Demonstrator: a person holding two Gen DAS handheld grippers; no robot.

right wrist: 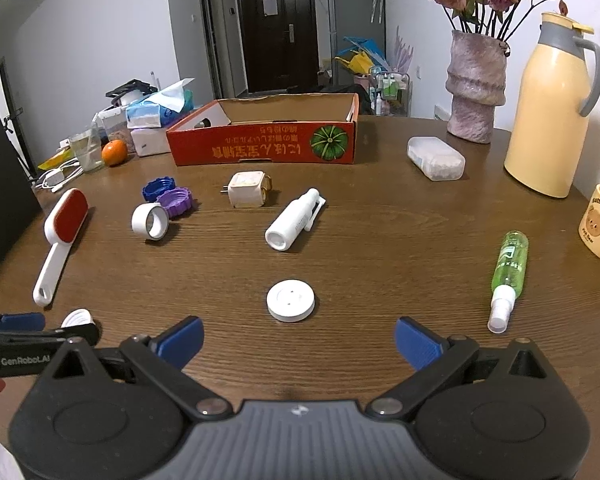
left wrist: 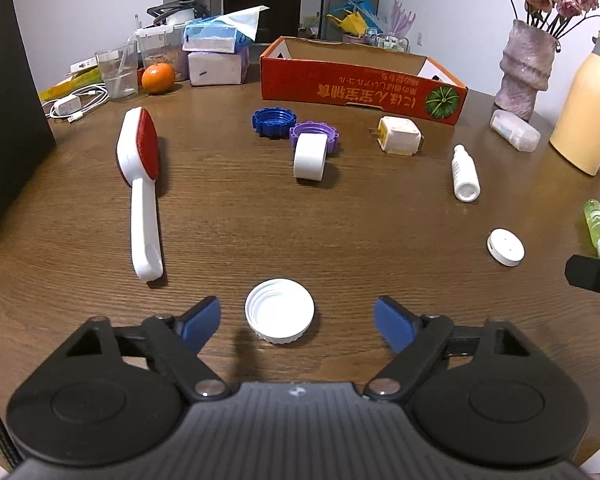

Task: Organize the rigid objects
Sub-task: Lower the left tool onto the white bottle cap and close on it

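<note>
**Both grippers hang open over a table of scattered small things**

The round wooden table carries everything. At its far side stands the red cardboard box, open-topped, with nothing visible inside it from either view. Right of it are the yellow jug and the vase of flowers.

Of the loose things, the lint brush with its red pad lies at the left, handle toward the camera. The green spray bottle lies far right, and the white spray bottle lies on its side near the middle. Behind that sits the white plug adapter. The white tape roll stands on edge, touching the purple cap, with the blue cap just beside that.

The left gripper is open, its blue pads on either side of the white lid, which lies upturned on the table, clear of both pads. The right gripper is open and holds nothing; the white disc lies just ahead of its fingertips, apart from them
</note>
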